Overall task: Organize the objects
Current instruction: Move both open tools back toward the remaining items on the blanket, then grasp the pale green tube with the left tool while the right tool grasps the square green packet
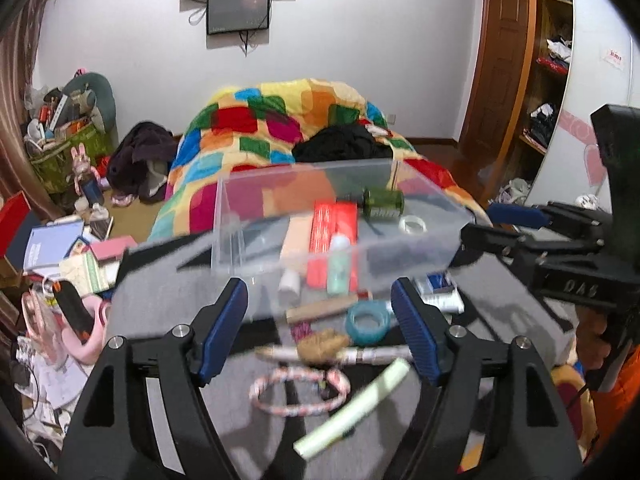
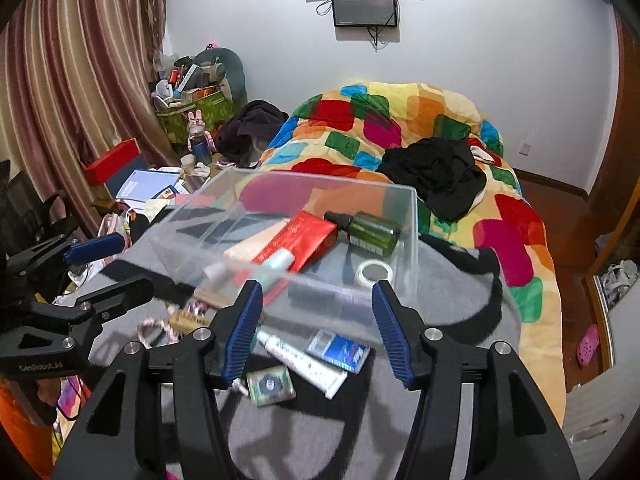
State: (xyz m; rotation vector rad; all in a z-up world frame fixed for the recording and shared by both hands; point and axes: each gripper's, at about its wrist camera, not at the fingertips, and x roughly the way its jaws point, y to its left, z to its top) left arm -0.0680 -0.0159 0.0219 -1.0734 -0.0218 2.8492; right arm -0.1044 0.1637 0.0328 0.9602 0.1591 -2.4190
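A clear plastic box (image 1: 240, 200) (image 2: 412, 220) sits on a grey cloth on the bed. It holds a green bottle (image 1: 382, 202) (image 2: 370, 230), a red packet (image 1: 334, 236) (image 2: 304, 240), a tape roll (image 1: 414, 225) (image 2: 375, 273) and small tubes. My left gripper (image 1: 320, 324) is open above loose items: a teal tape ring (image 1: 368, 322), a beaded bracelet (image 1: 298, 392), a pale green stick (image 1: 352, 412). My right gripper (image 2: 318, 328) is open above a white tube (image 2: 302, 362), a blue packet (image 2: 338, 350) and a small green box (image 2: 270, 385).
A colourful quilt (image 2: 400, 128) with black clothes (image 2: 436, 172) covers the bed behind the box. Cluttered books and bags (image 1: 60, 248) lie at the left. A wooden wardrobe (image 1: 548, 60) stands at the right.
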